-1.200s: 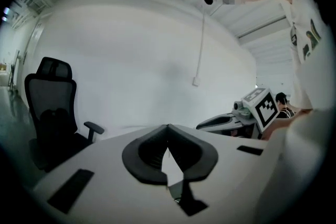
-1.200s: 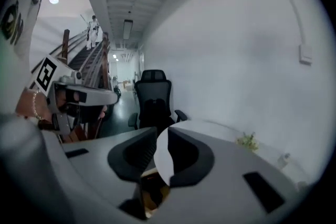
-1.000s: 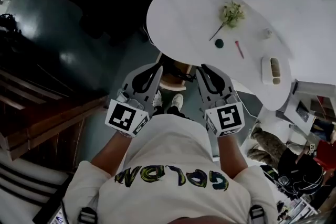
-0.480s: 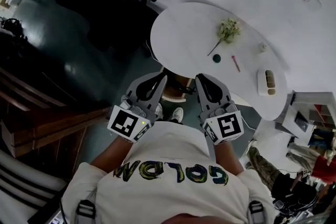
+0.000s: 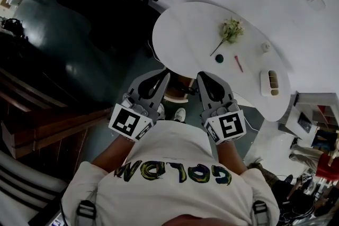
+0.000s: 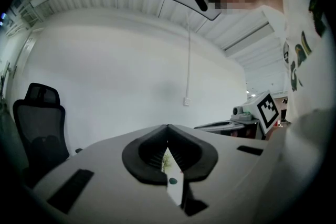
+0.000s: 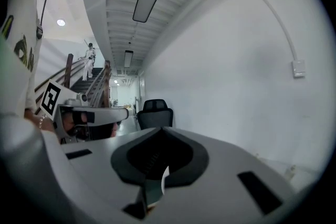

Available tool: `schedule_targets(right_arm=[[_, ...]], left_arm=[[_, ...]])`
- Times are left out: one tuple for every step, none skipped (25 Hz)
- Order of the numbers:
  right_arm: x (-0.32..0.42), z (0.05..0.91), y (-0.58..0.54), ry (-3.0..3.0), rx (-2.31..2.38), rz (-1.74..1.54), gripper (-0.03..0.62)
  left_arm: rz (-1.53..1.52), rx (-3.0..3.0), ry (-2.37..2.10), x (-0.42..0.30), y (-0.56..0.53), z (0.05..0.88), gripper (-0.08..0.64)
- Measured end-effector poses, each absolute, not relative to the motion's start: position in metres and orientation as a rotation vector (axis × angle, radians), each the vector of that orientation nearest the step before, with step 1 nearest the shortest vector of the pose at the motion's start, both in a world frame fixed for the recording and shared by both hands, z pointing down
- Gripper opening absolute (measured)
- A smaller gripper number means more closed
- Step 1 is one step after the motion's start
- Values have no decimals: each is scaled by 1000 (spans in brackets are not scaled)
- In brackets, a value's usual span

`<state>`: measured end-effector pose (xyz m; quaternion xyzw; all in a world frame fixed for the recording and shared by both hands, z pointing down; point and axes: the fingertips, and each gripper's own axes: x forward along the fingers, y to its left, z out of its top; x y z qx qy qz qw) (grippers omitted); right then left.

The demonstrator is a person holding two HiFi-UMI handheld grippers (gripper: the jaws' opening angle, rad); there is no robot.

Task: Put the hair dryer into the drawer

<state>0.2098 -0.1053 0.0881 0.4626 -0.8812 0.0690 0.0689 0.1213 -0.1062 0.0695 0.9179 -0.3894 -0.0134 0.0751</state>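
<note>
Both grippers have risen slightly. Smooth grey left gripper [image 5: 163, 75] and right gripper [image 5: 201, 75] have their jaws pressed together, empty. A glossy white oval table [image 5: 185, 29] lies ahead of them. I cannot tell where the hair dryer is.

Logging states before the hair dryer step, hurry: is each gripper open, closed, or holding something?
Left gripper: closed, holding nothing.
Right gripper: closed, holding nothing.
</note>
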Motion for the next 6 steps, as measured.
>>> schedule_targets(right_arm=[[210,89,-105,-2653,1393,209,17],[211,89,-105,-2653,1393,210,17],[211,89,-105,-2652,1394,210,17],[212,89,-104,-2652,1395,208,15],[213,89,-104,-2652,1397,206,15],[214,89,-104,-2652,1399,202,15]], left_arm=[[-41,2753,-1166,122,-106,70,11],[-40,2754,-1164,123,-105,70,11],[-38,2756,-1162,123,-105,70,11],[-37,2758,-1160,124,-105,71,11],[-37,2759,-1157,125,-104,71,11],[-37,2760,-1156,126,-104,71,11]])
